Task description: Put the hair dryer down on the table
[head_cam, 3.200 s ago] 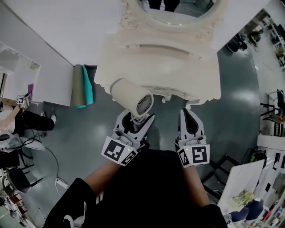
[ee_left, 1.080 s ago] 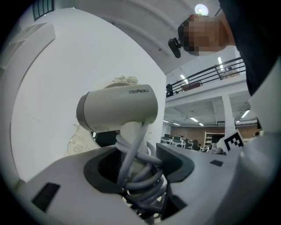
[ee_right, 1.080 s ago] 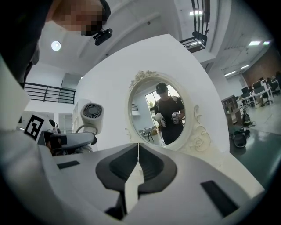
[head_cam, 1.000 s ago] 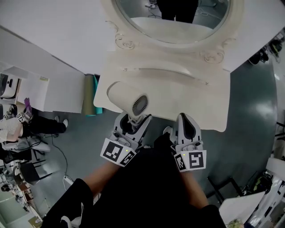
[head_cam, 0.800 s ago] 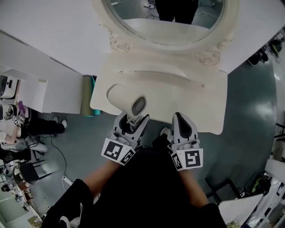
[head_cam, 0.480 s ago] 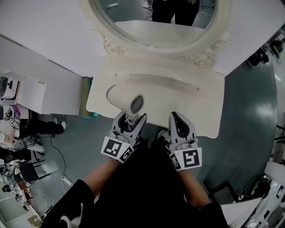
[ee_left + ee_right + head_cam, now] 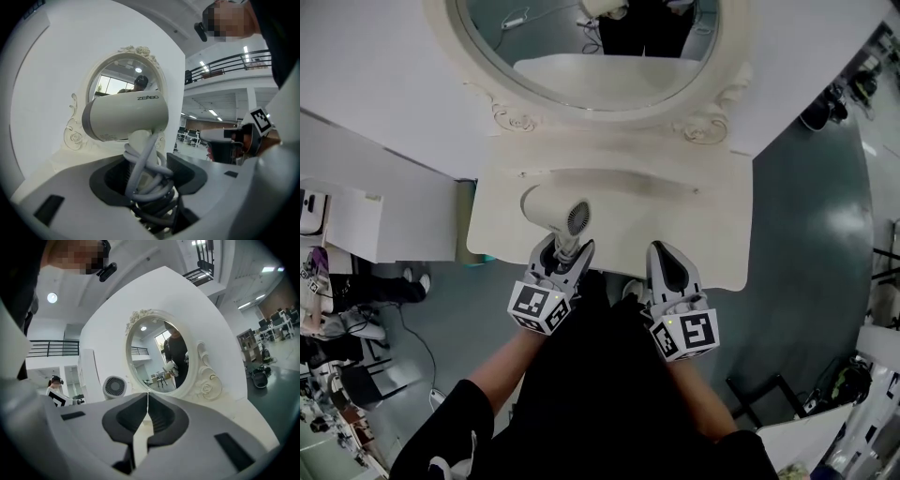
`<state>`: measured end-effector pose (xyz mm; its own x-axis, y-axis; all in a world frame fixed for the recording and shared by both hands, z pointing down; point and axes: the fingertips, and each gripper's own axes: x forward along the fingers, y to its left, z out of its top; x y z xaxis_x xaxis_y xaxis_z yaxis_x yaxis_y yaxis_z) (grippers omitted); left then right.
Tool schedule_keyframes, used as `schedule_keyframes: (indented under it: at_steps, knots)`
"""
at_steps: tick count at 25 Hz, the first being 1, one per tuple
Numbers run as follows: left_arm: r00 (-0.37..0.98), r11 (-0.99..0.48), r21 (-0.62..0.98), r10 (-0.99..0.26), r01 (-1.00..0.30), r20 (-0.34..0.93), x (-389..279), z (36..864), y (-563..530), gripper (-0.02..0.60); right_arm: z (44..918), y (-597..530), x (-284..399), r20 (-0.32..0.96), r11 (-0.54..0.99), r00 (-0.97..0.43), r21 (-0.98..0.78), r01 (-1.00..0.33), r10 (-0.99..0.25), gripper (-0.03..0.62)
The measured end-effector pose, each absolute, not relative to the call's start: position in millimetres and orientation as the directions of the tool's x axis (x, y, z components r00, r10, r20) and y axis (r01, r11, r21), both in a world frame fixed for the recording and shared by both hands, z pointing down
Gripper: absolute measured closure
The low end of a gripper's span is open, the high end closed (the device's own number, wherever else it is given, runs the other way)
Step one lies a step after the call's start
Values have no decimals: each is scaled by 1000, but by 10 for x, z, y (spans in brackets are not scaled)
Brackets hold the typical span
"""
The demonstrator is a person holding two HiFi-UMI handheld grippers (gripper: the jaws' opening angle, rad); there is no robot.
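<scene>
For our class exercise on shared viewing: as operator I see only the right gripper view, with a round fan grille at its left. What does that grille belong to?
Observer: To a white hair dryer. The left gripper is shut on its cord-wrapped handle.
Operator: Is it down on the dressing table?
Observer: The head view shows it over the dressing table's near left corner. I cannot tell whether it touches.

Ornate cream mirror (image 7: 534, 37), white wall (image 7: 375, 75), grey floor (image 7: 806, 206).
</scene>
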<state>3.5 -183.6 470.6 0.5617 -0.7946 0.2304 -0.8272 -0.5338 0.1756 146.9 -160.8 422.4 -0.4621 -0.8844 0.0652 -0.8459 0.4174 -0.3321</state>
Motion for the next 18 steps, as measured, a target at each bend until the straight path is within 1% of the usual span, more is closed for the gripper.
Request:
schedule_keyframes:
  at_steps: [5, 8, 12, 16, 18]
  knots:
    - [595, -568, 177, -754, -804, 279, 86, 4996, -1897, 337, 4229, -1693, 1398, 80, 447, -481, -264, -855, -873, 576]
    - [614, -583, 195, -729, -789, 303, 79, 5136, -1945, 337, 4311, -1787, 1373, 99, 446, -485, -268, -854, -869, 576]
    - [628, -596, 205, -703, -776, 335, 24, 5303, -2055, 337, 4442, -1987, 1362, 132, 409, -453, -263, -874, -882, 576]
    - [627, -594, 221, -670, -774, 397, -31, 5490, -2212, 337, 4497, -2216, 1239, 148, 394, -434, -239, -888, -888, 576]
    - [635, -596, 240, -648, -766, 421, -51, 5598, -2271, 337, 4471, -2312, 1234, 145, 358, -393, -220, -908, -908, 576]
